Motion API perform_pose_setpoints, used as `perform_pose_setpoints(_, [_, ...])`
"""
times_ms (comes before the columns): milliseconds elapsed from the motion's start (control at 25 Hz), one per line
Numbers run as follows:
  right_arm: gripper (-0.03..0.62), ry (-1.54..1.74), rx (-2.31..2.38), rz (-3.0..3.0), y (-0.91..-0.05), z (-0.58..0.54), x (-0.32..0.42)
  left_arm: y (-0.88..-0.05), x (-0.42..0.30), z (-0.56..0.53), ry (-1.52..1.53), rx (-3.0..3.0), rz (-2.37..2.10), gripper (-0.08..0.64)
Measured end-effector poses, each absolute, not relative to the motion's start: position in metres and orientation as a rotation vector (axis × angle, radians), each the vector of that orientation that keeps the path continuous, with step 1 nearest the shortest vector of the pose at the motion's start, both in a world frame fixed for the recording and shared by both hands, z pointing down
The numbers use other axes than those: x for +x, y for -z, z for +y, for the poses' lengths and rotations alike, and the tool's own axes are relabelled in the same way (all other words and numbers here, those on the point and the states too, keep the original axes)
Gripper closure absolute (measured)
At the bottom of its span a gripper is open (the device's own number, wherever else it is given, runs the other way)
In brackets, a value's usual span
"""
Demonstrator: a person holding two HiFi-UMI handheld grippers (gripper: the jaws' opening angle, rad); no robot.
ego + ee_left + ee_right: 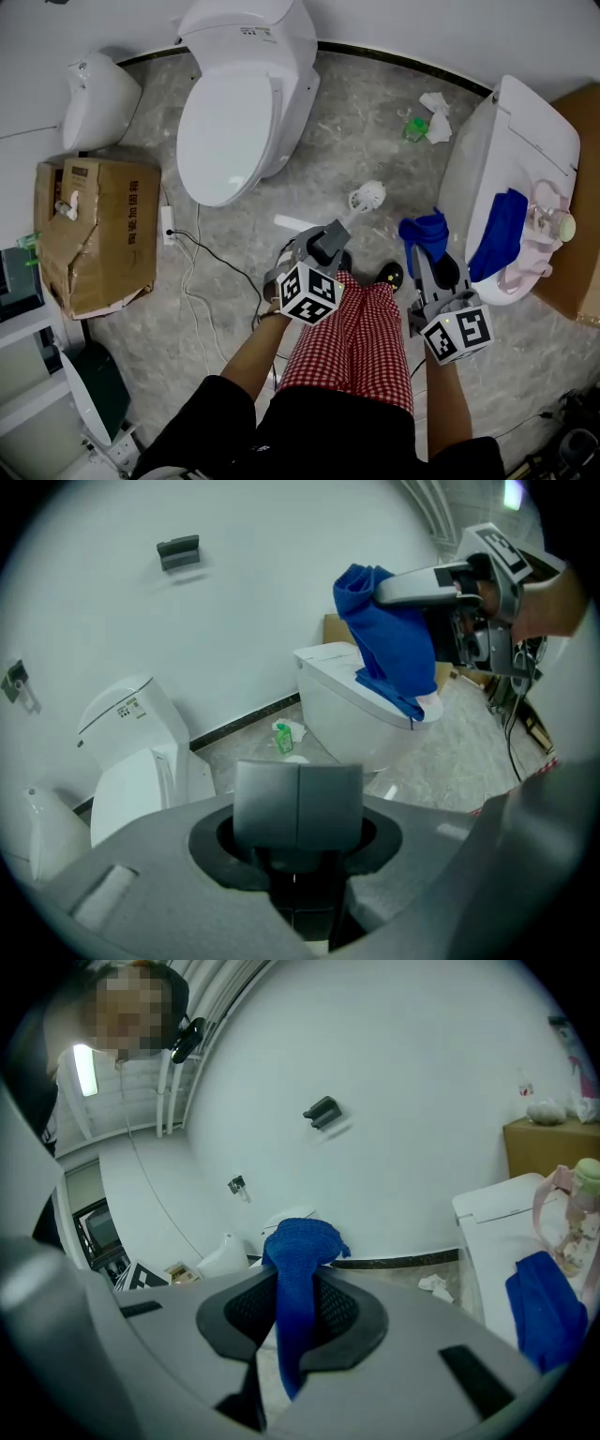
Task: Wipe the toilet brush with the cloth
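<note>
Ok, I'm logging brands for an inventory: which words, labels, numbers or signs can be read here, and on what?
No text is legible.
Sticker on the white ceramic toilet cistern: print too small to read.
Dark print on the brown cardboard box: blurred, unreadable.
Black-and-white marker cube at left and marker cube at right: square patterns only, no letters.

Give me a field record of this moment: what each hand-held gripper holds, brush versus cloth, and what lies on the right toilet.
Left hand-held gripper: shut on the toilet brush, white head beyond the jaws
Right hand-held gripper: shut on a blue cloth, which hangs down
Brush and cloth: apart, not touching
Right toilet: second blue cloth lies on its lid
Floor: cardboard box, green bottle
</note>
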State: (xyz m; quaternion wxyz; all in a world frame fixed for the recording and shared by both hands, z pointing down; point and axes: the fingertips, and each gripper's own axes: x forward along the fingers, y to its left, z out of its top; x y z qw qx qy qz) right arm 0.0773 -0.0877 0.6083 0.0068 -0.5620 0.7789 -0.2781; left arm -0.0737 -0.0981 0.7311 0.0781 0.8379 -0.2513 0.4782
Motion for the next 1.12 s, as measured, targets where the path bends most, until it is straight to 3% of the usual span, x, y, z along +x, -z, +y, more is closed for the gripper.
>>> perform_pose_setpoints(1120, [0.522,0.795,-1.756,2.441,-0.564,-0.109,0.076,-0.67,-0.068,-0.119,-1.33,2.557,-0.825,0.402])
